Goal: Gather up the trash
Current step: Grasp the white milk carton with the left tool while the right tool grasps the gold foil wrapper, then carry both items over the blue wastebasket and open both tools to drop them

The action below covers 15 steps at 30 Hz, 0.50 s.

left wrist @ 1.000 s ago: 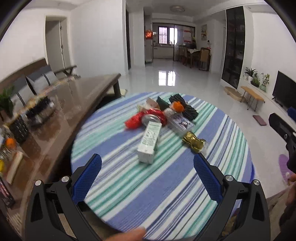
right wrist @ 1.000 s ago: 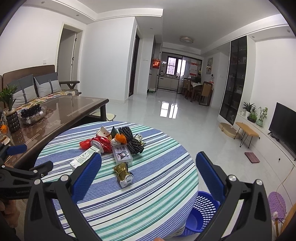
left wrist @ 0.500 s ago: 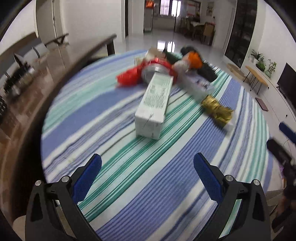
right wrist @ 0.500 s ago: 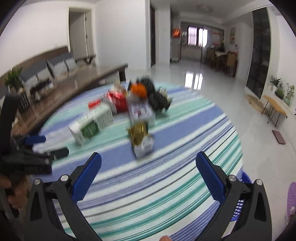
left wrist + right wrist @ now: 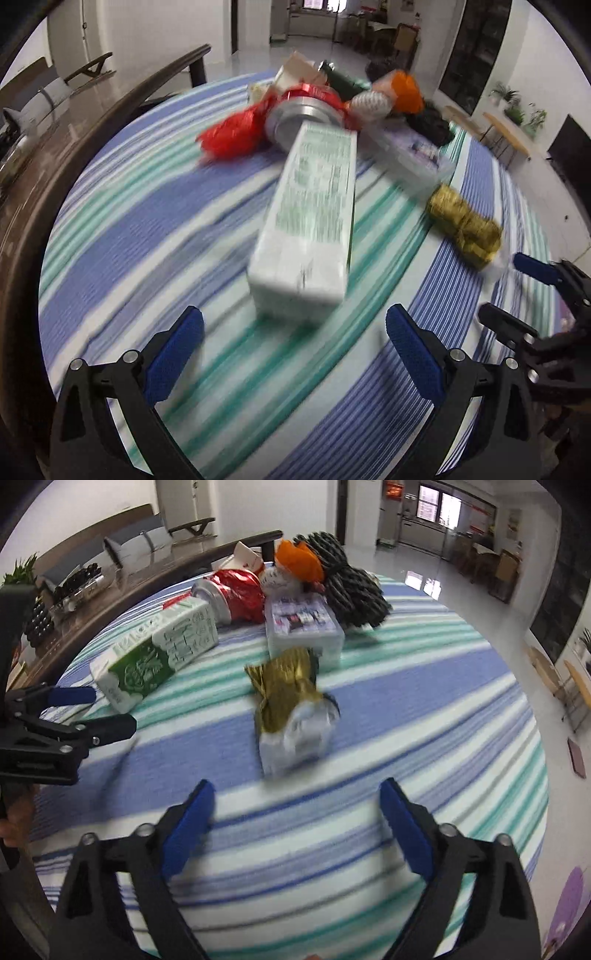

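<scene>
Round table with striped cloth: its far-right rim drops off to bare floor, and a dark wooden table crowds the left edge. Open cloth lies near you and to the right of the pile; the trash clusters toward the far left. Your left gripper sits low over the near cloth, fingers spread wide, holding nothing, aimed at the near end of one green-and-white carton lying flat just beyond the tips. Your right gripper is likewise low, fingers wide and empty, with one gold foil wrapper just ahead between the tips' line. In the right wrist view your left gripper shows at the left edge, beside the carton. Count behind: one crushed red can touching the carton's far end, one clear plastic box, one black netted bundle, one orange piece. The rest is too blurred to count.
</scene>
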### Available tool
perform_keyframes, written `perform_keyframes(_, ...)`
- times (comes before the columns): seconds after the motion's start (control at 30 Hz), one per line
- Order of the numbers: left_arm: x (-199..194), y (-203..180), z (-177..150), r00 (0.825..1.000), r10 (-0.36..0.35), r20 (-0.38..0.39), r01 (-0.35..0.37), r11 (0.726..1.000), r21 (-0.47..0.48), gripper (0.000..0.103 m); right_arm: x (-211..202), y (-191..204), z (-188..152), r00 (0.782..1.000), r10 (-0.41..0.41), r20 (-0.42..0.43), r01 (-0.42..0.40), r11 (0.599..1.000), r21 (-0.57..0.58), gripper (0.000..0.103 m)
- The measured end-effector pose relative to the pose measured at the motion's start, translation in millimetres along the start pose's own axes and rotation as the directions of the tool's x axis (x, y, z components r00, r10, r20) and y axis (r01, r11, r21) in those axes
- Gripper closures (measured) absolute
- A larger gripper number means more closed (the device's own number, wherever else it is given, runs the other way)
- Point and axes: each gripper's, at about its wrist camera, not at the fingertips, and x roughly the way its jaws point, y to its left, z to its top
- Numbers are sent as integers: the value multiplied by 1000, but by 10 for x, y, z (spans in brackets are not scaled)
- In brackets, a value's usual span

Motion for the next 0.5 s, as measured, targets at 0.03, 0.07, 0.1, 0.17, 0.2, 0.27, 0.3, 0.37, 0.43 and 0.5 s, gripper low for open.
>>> perform_keyframes(0.03, -4, 9, 38, 1000, -10, 9, 10, 1000, 8, 5, 3, -25, 45, 1000, 5, -1, -5, 1000, -7, 24)
perform_keyframes(0.07, 9, 25, 89, 1000, -21, 12, 20, 1000, 16, 5, 5, -30, 108, 1000, 11, -2, -11, 1000, -18, 26)
perform_keyframes(0.1, 32, 36, 142, 1000, -28, 9, 28, 999, 27, 7, 9, -35, 170, 1000, 18, -3, -18, 999, -27, 27)
perform_keyframes(0.17, 49, 28, 224, 999, -38, 1, 38, 998, 56, 16, 32, -60, 306, 1000, 29, -11, -29, 999, -38, 31)
perform_keyframes(0.2, 89, 14, 268, 999, -36, -7, 36, 996, 87, 24, 53, -74, 369, 999, 32, -22, -33, 998, -44, 35)
perform_keyframes(0.27, 94, -4, 337, 999, -30, -25, 33, 992, 122, 38, 91, -80, 429, 998, 44, -41, -47, 997, -56, 36)
perform_keyframes(0.3, 92, -13, 387, 999, -26, -37, 31, 990, 135, 57, 124, -82, 461, 997, 56, -57, -59, 996, -64, 41)
perform_keyframes(0.37, 115, -10, 404, 998, -28, -49, 35, 988, 150, 63, 165, -84, 488, 994, 75, -80, -80, 994, -68, 59)
perform_keyframes(0.43, 86, -55, 393, 999, -32, -36, 38, 988, 153, 64, 135, -123, 471, 992, 97, -85, -102, 993, -51, 63)
perform_keyframes(0.5, 30, -96, 386, 998, -52, -30, 56, 988, 144, 64, 30, -182, 412, 992, 111, -67, -113, 993, -33, 73)
